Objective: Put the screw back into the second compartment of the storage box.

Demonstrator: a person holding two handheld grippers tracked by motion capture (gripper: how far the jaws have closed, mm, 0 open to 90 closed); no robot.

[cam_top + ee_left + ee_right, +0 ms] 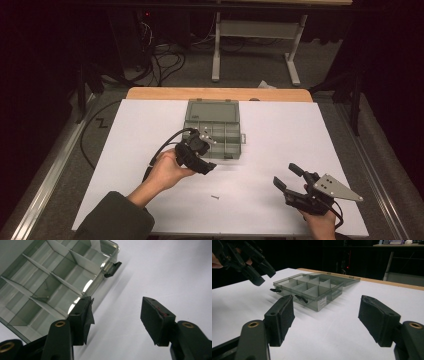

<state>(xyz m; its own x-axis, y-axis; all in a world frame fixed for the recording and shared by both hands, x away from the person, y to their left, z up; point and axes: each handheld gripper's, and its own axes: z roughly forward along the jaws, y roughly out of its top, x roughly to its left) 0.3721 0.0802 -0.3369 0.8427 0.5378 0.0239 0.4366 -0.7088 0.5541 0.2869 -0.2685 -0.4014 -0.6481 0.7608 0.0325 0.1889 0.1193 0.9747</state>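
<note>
Nearest the high camera, at its bottom edge: two forearms and hands, each with tongs.

Largest of all, white table [280, 200], covered by a white sheet, bare wooden strip at the far edge.

Next in size, compartment box [216, 131] of grey-green clear plastic, resting on the far middle of the table, lid [212, 110] folded back flat behind it toward the wooden edge. Dividers inside, several bins, black latches on the near wall, small white label on the front. One bin, seen from the left gripper view, with a thin screw-like piece [45, 287] inside; too small to say more.

Then left tongs [209, 168], gripped by the left hand [167, 171], hovering just over the box's near-left corner, tilted down. Jaws well apart, nothing between them, white sheet below the gap, one pad over the box rim. Cable looping back from it over the table's left side.

Then right tongs [285, 176], in the right hand [320, 225] at the near right of the table, well apart from the box, pointed toward it, grey three-cornered plate on top. Jaws spread wide, empty.

Smallest, loose dark screw [215, 197] lying on the sheet near the front edge, between the two hands, touching neither.
</note>
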